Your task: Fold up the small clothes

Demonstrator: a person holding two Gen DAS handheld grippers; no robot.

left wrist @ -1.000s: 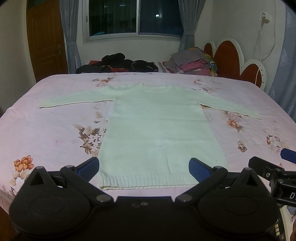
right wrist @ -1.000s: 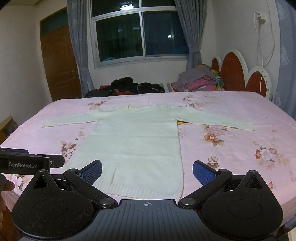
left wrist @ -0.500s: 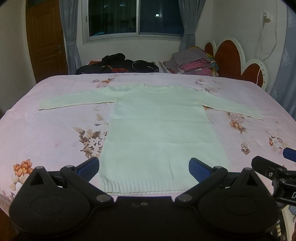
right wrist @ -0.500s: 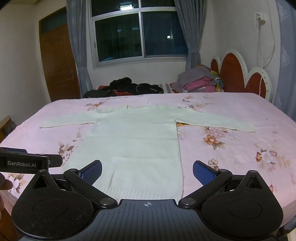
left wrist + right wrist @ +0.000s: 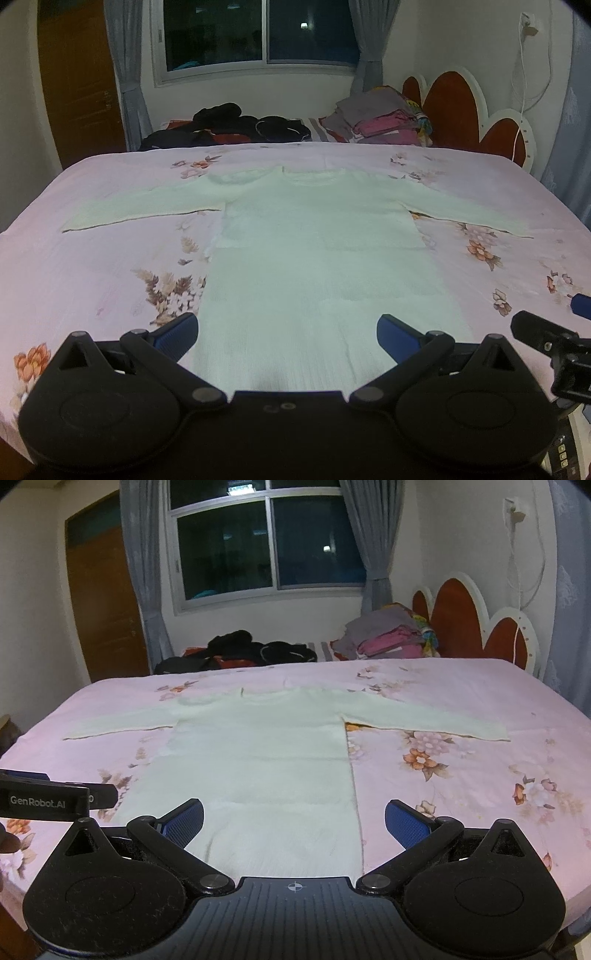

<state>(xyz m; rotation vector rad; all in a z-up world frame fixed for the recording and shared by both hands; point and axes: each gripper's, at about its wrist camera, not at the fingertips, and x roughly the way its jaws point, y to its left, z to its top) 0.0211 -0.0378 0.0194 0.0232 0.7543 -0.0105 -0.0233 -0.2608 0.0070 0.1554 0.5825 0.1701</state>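
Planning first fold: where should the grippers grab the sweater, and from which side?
Probably the ribbed hem corners of the sweater, from the near bed edge. It lies flat with sleeves spread and the hem nearest both open grippers, left gripper and right gripper. Pinch low at the hem's edge.

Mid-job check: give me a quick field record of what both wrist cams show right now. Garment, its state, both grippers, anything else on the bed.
garment: pale knit sweater
state: flat, unfolded, both sleeves spread out, hem nearest the cameras
surface: pink floral bedsheet
left gripper: jaws open, above the hem, holding nothing
right gripper: jaws open, above the hem's right corner, holding nothing
far edge: dark clothes pile, folded stack
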